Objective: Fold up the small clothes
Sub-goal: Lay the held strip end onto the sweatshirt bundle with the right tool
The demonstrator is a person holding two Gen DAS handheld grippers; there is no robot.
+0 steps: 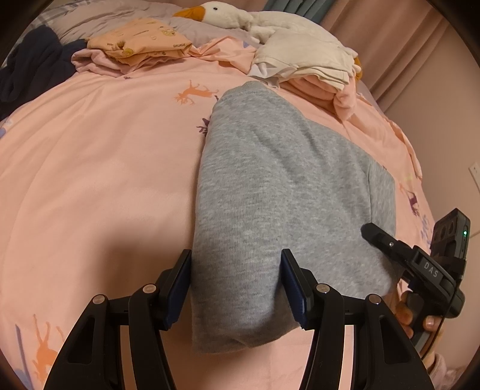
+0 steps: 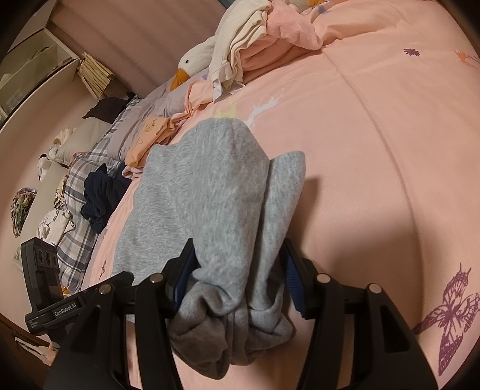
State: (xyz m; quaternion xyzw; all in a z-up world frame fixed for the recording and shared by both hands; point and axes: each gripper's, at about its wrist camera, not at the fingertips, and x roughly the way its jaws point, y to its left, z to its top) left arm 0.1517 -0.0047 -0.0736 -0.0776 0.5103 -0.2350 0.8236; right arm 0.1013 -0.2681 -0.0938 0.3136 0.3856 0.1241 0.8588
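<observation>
Left wrist view: at 6 o'clock the left gripper (image 1: pixel 237 288) stands with its jaws half apart and the near end of the grey garment (image 1: pixel 270 195) between them; the blue pads (image 1: pixel 180 288) touch the cloth on both sides, so it reads as a grasp on the grey garment. At 4 o'clock the right gripper (image 1: pixel 378 237) reaches the garment's other near corner, with a hand (image 1: pixel 414 318) on its handle.

Right wrist view: at 6 o'clock the right gripper (image 2: pixel 237 276) is clenched on a bunched corner of the grey garment (image 2: pixel 204 195), folds of cloth hanging below the jaws.

The garment lies lengthwise on the pink bed cover (image 1: pixel 105 180), running from 6 toward 12 o'clock, already doubled along its length.

Step in hand, as judged: both near corners are taken, ready for a crosswise fold. The next move calls for lifting both corners together and carrying them toward 12 o'clock, level, to meet the far hem.

Farther off, at 11 o'clock, an orange folded piece (image 1: pixel 141 42); at 1 o'clock, a cream and pink stack (image 1: pixel 312 63) and a plush goose (image 1: pixel 228 15).

Containers: none hold clothes; a white shelf (image 2: pixel 33 63) at 10 o'clock in the right wrist view, contents unclear.
</observation>
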